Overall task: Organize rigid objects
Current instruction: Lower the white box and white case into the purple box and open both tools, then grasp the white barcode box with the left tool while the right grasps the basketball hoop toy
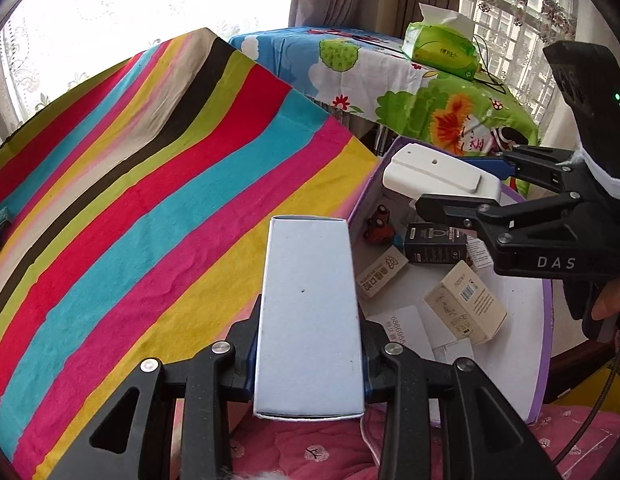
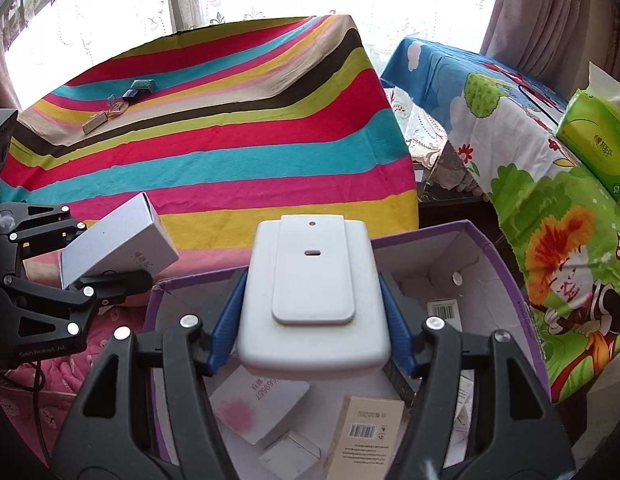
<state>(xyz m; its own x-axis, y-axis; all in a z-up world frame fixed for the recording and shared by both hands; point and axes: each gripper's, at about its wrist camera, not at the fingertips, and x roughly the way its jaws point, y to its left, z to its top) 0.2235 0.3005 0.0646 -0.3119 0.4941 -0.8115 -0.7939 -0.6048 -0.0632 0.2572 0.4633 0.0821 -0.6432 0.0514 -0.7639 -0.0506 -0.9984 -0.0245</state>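
My left gripper [image 1: 310,360] is shut on a pale grey carton [image 1: 310,300], held over the near edge of the striped cloth, just left of a purple-rimmed box [image 1: 546,320]. In the right wrist view that carton [image 2: 117,240] shows tilted in the left gripper [image 2: 97,248]. My right gripper [image 2: 314,320] is shut on a white plastic device [image 2: 310,272] above the purple-rimmed box [image 2: 506,264]; the left wrist view shows this device [image 1: 438,176] over the box's far end. Inside lie a black carton [image 1: 434,244], a beige carton [image 1: 466,300], a red toy car [image 1: 380,228] and other small cartons.
A striped cloth [image 1: 149,180] covers the table beyond, with a few small items [image 2: 125,96] at its far left. A cartoon-print cloth [image 2: 510,152] covers a second surface on the right, bearing a green tissue pack [image 1: 442,46]. A pink quilt [image 1: 310,448] lies below.
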